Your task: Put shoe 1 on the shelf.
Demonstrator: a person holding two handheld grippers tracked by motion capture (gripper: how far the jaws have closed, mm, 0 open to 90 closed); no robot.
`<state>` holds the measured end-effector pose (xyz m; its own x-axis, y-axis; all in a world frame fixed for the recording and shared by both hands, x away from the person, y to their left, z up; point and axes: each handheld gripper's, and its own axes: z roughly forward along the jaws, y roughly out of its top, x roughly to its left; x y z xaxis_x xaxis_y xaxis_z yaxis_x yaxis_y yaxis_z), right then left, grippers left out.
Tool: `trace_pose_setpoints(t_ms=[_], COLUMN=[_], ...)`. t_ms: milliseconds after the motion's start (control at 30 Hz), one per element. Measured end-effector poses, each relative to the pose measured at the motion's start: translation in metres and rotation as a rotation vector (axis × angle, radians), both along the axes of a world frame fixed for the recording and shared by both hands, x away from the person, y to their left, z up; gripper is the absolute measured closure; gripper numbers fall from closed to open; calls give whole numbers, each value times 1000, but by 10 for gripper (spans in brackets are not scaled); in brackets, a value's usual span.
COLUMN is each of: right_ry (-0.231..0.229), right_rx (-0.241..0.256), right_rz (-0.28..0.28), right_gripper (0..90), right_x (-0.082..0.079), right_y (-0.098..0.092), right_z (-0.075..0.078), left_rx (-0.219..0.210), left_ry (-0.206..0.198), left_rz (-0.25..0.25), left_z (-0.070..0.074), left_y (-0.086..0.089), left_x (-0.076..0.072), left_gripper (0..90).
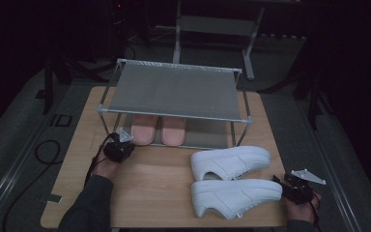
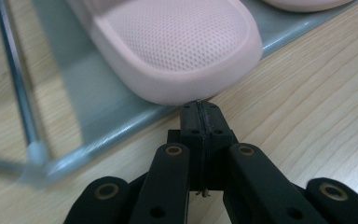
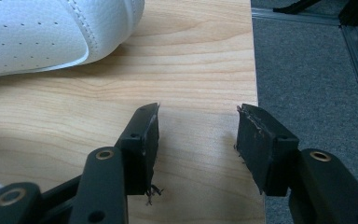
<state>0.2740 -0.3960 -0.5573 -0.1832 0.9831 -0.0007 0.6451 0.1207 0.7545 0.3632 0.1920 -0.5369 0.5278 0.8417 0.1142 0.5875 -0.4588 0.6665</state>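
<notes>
Dark room, wooden bench [image 1: 159, 188] with metal shoe rack [image 1: 174, 92] on it. Pink slippers [image 1: 144, 129] sit on rack lower shelf [image 2: 98, 116], toes toward person. Left gripper [image 2: 199, 109] closed, empty, tips just touching toe of left slipper. Right gripper [image 3: 196, 135] open, empty, near bench right edge, beside white sneakers [image 1: 234, 195]. Risk: closed gripper only pushes slipper deeper under rack, no grasp. Right gripper sits close to edge; careless sweep may knock near sneaker off bench.

Wooden table [image 1: 159, 188] – shoe rack [image 1: 174, 92], white sneakers [image 1: 232, 176]
</notes>
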Motion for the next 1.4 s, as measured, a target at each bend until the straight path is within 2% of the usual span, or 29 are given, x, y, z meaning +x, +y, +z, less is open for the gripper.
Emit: trace_pose_setpoints(t_ms=[233,667,867,1033,1400], right_ry=[0,0,0,0,0], right_rx=[0,0,1,1,1], right_rz=[0,0,0,0,0], right_gripper=[477,477,477,477,477], right_x=[0,0,0,0,0], right_y=[0,0,0,0,0], right_z=[0,0,0,0,0], left_rx=[12,-9,-37,-27,-44], left_ry=[-1,-15,-35,-41,-41], left_rz=[-43,-71,-34,14,-8], left_z=[0,2,7,11,13], left_y=[-15,-19,-13,-7,-18], left_x=[6,7,7,15,23], left_gripper=[892,883,891,894,897])
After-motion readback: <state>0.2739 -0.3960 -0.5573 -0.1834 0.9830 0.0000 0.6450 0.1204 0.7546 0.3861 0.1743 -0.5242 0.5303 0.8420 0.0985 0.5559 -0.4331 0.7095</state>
